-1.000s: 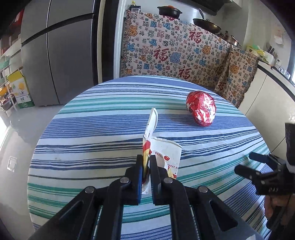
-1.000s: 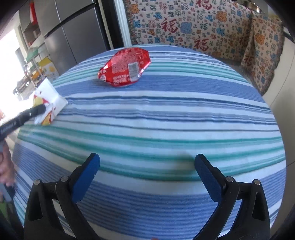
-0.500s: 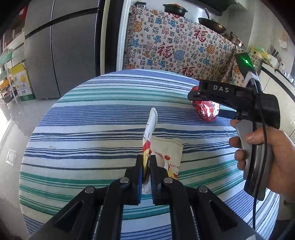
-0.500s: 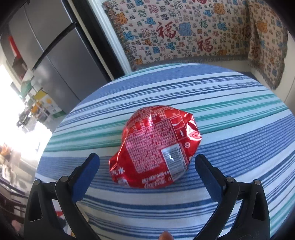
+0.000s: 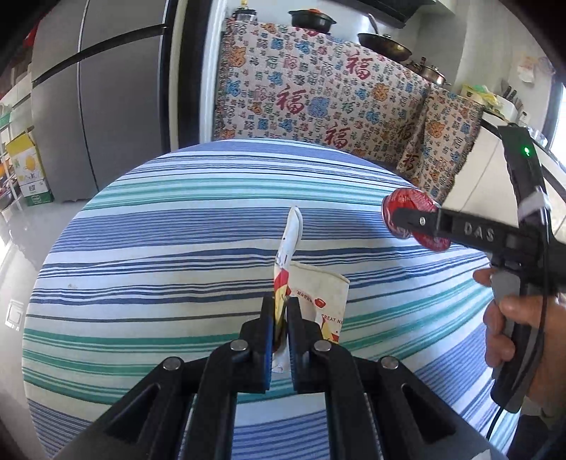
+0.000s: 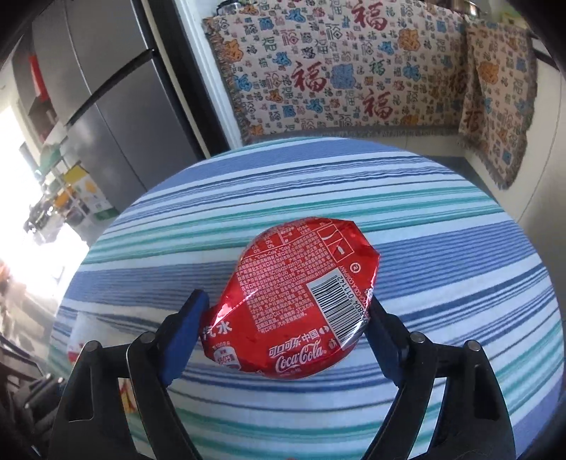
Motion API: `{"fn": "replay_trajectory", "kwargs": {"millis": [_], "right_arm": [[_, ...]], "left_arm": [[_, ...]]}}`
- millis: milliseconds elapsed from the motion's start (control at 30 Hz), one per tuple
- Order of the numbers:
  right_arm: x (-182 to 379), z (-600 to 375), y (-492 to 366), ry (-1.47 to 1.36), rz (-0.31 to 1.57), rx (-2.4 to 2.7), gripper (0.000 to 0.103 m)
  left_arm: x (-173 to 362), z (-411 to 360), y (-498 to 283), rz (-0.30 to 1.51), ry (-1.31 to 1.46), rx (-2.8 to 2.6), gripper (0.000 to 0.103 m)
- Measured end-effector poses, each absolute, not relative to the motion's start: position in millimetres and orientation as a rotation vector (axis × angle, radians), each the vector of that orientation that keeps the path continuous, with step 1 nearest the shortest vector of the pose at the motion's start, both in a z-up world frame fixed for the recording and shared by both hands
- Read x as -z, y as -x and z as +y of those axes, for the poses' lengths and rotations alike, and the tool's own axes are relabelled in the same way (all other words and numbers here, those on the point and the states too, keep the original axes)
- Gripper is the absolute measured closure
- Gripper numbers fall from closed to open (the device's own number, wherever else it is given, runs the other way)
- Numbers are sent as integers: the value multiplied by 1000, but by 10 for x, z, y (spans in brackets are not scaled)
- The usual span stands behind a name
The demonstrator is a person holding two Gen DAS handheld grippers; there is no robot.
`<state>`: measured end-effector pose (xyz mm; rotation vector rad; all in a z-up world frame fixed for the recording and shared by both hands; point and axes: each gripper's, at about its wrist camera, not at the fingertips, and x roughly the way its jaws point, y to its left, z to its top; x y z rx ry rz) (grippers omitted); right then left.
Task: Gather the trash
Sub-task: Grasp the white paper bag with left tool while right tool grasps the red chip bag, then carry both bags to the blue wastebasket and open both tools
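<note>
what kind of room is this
Most likely a home kitchen with a dining table: a tall steel fridge, cooking pots on a cloth-draped counter, and a round table in a striped cloth.

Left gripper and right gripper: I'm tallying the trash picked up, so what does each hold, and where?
Left gripper pinches the flattened paper cup by its wall. Right gripper, jaws just closing, clasps the crushed red can at its sides.
</note>
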<state>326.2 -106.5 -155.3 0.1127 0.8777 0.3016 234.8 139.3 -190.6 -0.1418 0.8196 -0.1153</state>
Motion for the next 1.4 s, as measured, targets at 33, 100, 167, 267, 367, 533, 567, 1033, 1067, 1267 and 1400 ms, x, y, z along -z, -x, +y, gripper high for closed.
{"fn": "replay_trajectory", "kwargs": {"millis": [33, 100, 167, 267, 367, 533, 567, 1033, 1067, 1267, 1400], "right_arm": [[1545, -1114, -3184, -105, 879, -307, 17], [1525, -1156, -3046, -93, 878, -315, 18], [1497, -1216, -2903, -85, 873, -321, 18], [1473, -1344, -2715, -93, 874, -319, 18], [1443, -1477, -2564, -106, 869, -309, 18], [1399, -1694, -2419, -139, 858, -289, 18], [1390, -1727, -2399, -143, 857, -285, 17], [1327, -2079, -2108, -179, 837, -259, 18], [1319, -2097, -2096, -182, 835, -259, 18], [1278, -2241, -2042, -198, 822, -252, 17], [1257, -2414, -1980, -223, 813, -242, 17]], "left_arm": [[1886, 1324, -2327, 818, 136, 126, 96], [1854, 1203, -2300, 814, 130, 147, 96], [1824, 1062, -2241, 809, 121, 169, 96], [1806, 891, -2200, 811, 116, 196, 96], [1787, 726, -2160, 812, 109, 210, 96], [1733, 488, -2126, 811, 74, 219, 96], [1731, 455, -2118, 811, 68, 219, 96], [1657, 38, -2032, 811, 18, 241, 96], [1645, 13, -2026, 810, 15, 243, 96], [1555, -166, -1981, 802, -8, 265, 96], [1490, -348, -1945, 798, -20, 290, 96]]}}
